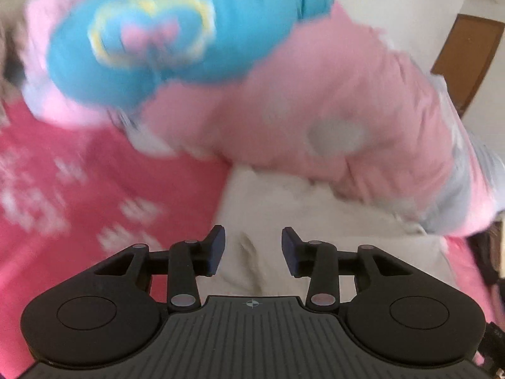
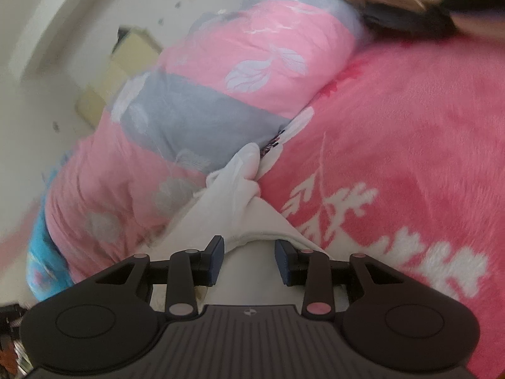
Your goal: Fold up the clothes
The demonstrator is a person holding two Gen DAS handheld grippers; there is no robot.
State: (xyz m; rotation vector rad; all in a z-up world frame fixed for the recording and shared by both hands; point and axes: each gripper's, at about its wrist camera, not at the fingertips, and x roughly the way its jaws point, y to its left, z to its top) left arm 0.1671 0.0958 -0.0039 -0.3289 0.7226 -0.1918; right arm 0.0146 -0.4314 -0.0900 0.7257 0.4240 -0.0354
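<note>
Here, white garment (image 2: 233,195) is lying bunched on the red blanket (image 2: 410,158), its far end pressing against the pink-grey quilt (image 2: 221,94). Right gripper (image 2: 249,260) is hanging over its near edge, jaws apart, gripping nothing. Left gripper (image 1: 253,251) is likewise spread over the cloth (image 1: 284,208), empty. Blue pillow (image 1: 176,31) is sitting atop the quilt (image 1: 315,101), blurred. Quilt is crowding the garment's far side.

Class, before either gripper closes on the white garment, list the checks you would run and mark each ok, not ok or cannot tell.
1. Left gripper open: ok.
2. Right gripper open: ok.
3. White garment between the right gripper's fingers: ok.
4. White garment under the left gripper: ok.
5. Garment lies flat on the pink blanket: not ok, bunched against the rolled quilt.
6. Left view sharp: not ok, blurred.
</note>
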